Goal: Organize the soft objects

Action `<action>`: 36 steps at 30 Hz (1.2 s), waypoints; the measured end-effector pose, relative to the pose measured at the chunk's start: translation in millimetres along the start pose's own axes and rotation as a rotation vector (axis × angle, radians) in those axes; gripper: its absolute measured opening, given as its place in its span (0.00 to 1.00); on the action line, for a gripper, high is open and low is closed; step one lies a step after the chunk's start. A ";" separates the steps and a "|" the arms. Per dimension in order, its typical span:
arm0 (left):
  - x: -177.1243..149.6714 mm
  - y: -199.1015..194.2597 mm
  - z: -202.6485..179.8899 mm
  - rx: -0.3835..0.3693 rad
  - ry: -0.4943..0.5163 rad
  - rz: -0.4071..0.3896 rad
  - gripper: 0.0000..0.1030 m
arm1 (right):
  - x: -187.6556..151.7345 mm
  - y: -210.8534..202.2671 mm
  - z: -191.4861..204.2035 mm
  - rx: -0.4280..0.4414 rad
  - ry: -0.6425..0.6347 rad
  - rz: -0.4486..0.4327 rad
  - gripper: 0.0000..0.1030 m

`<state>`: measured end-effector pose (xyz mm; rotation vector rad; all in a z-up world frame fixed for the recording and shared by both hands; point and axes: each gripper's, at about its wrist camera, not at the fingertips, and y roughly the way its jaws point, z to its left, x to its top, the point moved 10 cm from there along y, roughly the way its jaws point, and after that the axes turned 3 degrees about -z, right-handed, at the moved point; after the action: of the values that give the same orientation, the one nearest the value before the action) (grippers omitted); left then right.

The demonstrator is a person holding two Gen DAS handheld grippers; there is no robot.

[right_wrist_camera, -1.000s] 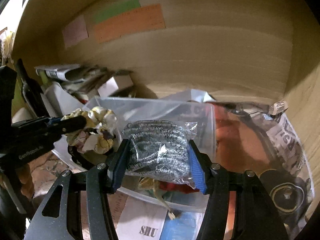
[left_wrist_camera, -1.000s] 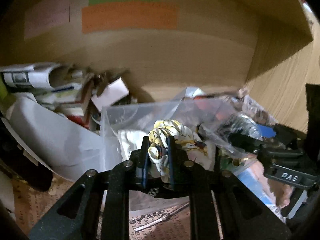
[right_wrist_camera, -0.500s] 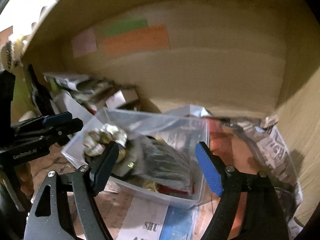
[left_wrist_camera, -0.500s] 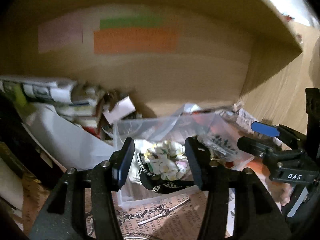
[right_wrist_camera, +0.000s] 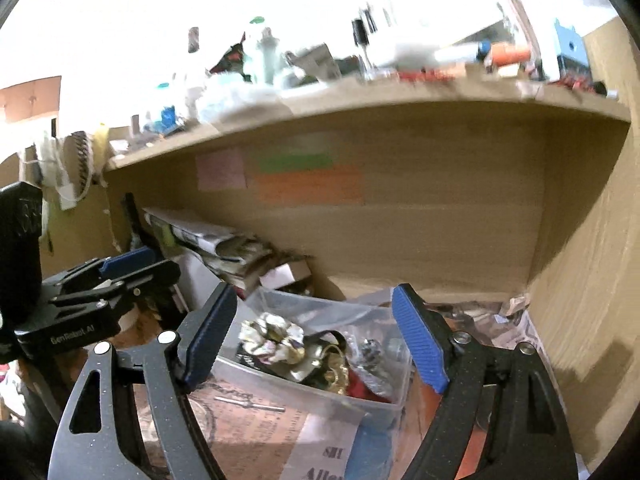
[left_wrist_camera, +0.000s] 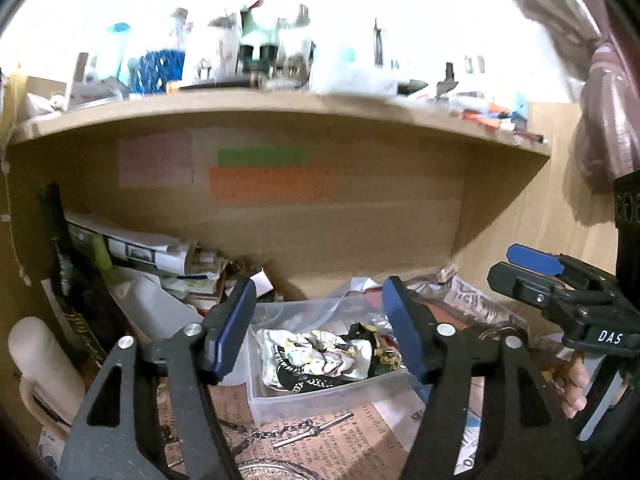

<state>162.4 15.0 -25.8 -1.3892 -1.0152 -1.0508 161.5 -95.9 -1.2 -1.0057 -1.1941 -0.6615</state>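
A clear plastic box (left_wrist_camera: 320, 394) (right_wrist_camera: 372, 404) stands on newspaper inside a wooden shelf bay. In it lie a floral cream scrunchie (left_wrist_camera: 320, 352) (right_wrist_camera: 276, 338), a black trimmed fabric piece (left_wrist_camera: 308, 380) and a bagged grey knit item (right_wrist_camera: 370, 354). My left gripper (left_wrist_camera: 320, 336) is open and empty, held back above and in front of the box. My right gripper (right_wrist_camera: 316, 340) is open and empty, also pulled back from the box. Each gripper shows in the other's view, the right one (left_wrist_camera: 560, 280) and the left one (right_wrist_camera: 112, 276).
Stacked papers and small boxes (left_wrist_camera: 160, 256) fill the bay's back left. Pink, green and orange notes (left_wrist_camera: 272, 184) stick to the back wall. A white jug (left_wrist_camera: 44, 372) stands at the left. The upper shelf (left_wrist_camera: 280, 104) carries bottles and clutter. Crumpled newspaper (right_wrist_camera: 500, 316) lies right.
Both grippers opened, dropped the scrunchie and the bagged knit item into the box, then pulled back and up out of the bay.
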 end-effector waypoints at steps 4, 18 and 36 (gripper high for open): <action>4.2 -16.5 -4.2 0.004 0.005 -0.030 0.81 | 3.5 -11.5 7.7 0.005 -0.005 -0.028 0.82; 6.8 -39.8 -7.1 0.019 0.006 -0.067 0.98 | 1.2 -29.4 10.5 -0.016 0.012 -0.062 1.00; 4.0 -35.1 -7.4 0.017 0.011 -0.056 1.00 | -1.0 -28.9 11.8 -0.013 0.015 -0.057 1.00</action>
<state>129.0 10.1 -13.0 -1.3468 -1.0583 -1.0872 131.3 -97.8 6.5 -0.9789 -1.2109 -0.7212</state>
